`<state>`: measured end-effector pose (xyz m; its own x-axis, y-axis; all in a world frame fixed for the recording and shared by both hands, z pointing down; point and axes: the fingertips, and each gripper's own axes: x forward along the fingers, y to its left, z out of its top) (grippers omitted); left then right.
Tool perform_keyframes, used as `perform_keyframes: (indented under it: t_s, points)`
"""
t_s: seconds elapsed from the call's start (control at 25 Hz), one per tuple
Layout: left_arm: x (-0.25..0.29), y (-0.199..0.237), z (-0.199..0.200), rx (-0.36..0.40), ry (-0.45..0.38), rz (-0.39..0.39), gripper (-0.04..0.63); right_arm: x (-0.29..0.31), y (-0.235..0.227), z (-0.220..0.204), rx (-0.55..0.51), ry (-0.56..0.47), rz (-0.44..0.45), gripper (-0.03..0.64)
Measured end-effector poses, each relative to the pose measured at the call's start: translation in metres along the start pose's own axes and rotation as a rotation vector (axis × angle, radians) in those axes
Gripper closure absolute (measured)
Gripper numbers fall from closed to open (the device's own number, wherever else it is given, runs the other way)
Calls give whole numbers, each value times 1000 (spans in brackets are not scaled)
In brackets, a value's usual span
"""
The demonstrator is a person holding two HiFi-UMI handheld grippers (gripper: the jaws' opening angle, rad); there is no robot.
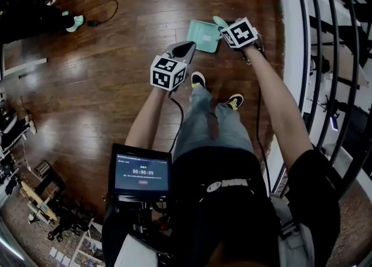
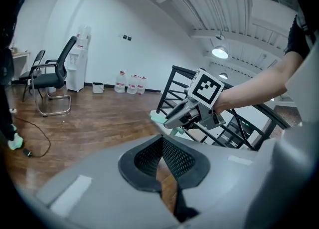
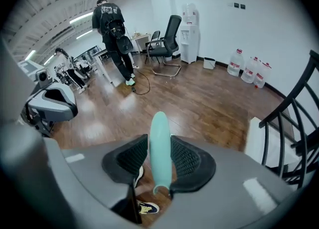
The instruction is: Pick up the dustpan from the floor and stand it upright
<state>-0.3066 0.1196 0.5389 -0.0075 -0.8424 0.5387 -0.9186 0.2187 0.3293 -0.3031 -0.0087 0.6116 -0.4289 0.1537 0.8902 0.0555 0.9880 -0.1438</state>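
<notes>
1. head view: bright, even overhead light; soft white glare patches on the wooden floor (image 1: pixel 87 85) at the left; strong fisheye bending, dark corners.
2. left gripper view: a ceiling lamp (image 2: pixel 220 52) glows at upper right; the left gripper (image 2: pixel 161 145) at the bottom is out of focus.
3. right gripper view: strip lights (image 3: pixel 82 19) at upper left mirror on the floor; the right gripper (image 3: pixel 159 145) is blurred, edges vignetted black.

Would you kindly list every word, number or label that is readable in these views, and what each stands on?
"00:00:09": on the small screen in front of the person's waist.
Smaller text on that screen: too small to read.
White print on the black belt: blurred.
Print on the standing person's shirt back: too small.
Red labels on the water jugs: too small.
Marker cubes: patterns only, no words.
</notes>
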Motion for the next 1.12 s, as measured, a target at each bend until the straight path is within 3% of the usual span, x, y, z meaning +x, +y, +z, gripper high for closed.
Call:
perform_keyframes:
  t_s: [0.12,0.44,0.6,0.72,0.8,0.84,0.96,1.12]
  points:
    - [-4,-5,15,9,-12,-28,575,-1,-3,-7,44,17,37,374]
    - [-30,-13,35,-43,-87,-29,575,-20,2,-5,92,-49,22,365]
    - [-47,-16,72,-44,-170,-37,575,-62,3,41,99,-261,47,365]
    - [-65,-20,99,-11,-231,-17,575,-122,14,84,128,-507,85,380]
    - [-85,-23,115,-1,-268,34,575,-177,33,108,127,-689,84,477]
    - [-97,-20,124,-3,-289,71,575,-200,43,120,117,-759,71,588]
    - [-123,-8,157,-25,-356,167,575,-229,67,142,71,-833,64,614]
    - [-120,-8,198,-26,-446,165,575,-238,67,149,33,-876,63,614]
